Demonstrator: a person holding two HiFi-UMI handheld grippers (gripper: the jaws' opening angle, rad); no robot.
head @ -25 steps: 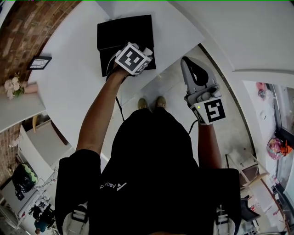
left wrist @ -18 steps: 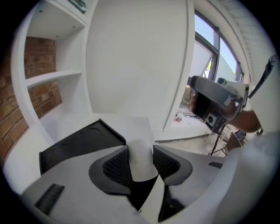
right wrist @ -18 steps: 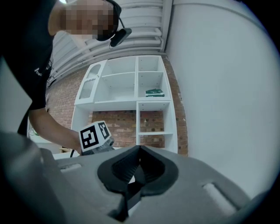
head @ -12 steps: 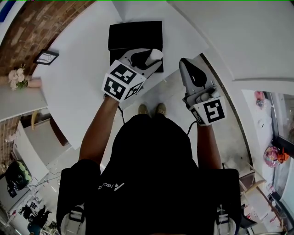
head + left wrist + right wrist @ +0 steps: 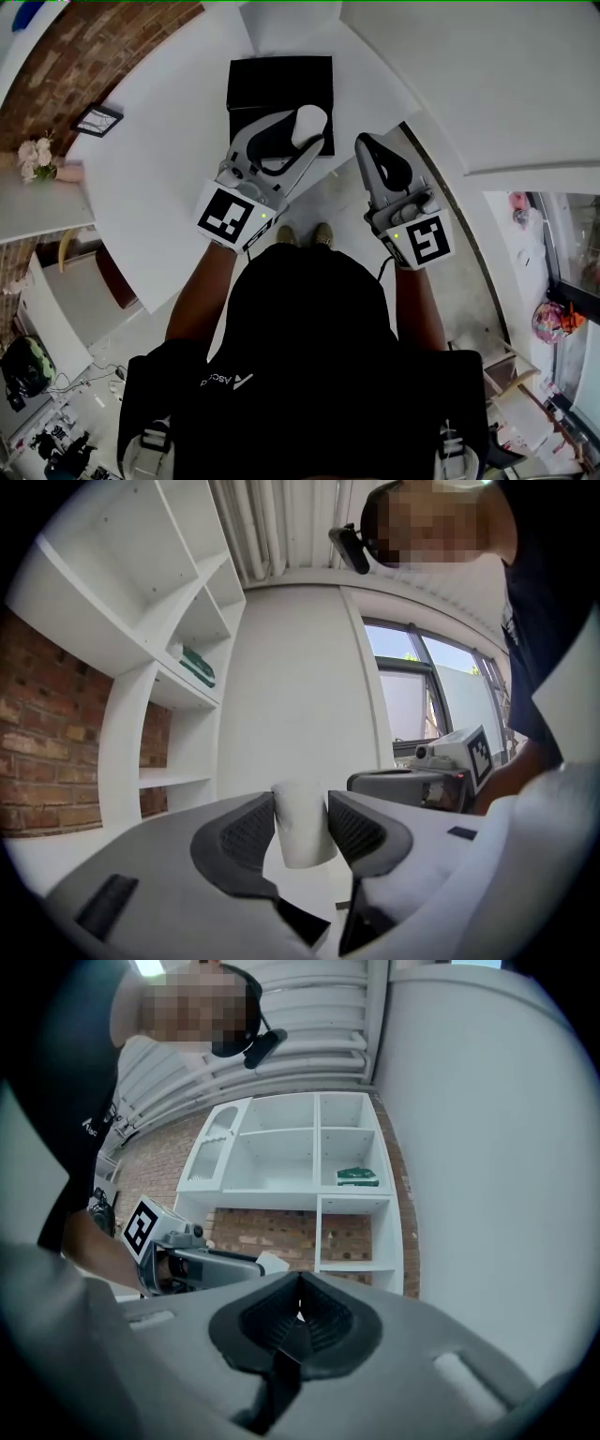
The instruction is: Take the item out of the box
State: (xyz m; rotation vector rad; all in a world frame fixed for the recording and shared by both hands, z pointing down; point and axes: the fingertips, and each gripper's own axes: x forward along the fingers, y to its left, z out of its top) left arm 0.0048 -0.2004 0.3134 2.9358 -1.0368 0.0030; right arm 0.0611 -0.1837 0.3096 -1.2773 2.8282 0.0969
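A black box (image 5: 280, 86) lies open on the white table (image 5: 159, 187) in the head view. My left gripper (image 5: 307, 131) is lifted above the box's near edge, shut on a small white cup-shaped item (image 5: 309, 124). In the left gripper view the same white item (image 5: 302, 823) sits clamped between the two dark pads, and the left gripper (image 5: 302, 829) points up toward the room. My right gripper (image 5: 375, 150) hangs to the right of the table's edge, jaws shut with nothing between them; the right gripper (image 5: 298, 1314) shows its pads pressed together.
A framed picture (image 5: 97, 119) and pale flowers (image 5: 36, 155) lie at the table's far left. A brick wall (image 5: 84, 47) is beyond. White shelving (image 5: 300, 1180) with a green object (image 5: 357, 1177) shows in the right gripper view. The floor (image 5: 469, 253) lies right of the table.
My left gripper has come up and back out of the black box with the white item in it. The right gripper has drifted slightly left and stayed shut.
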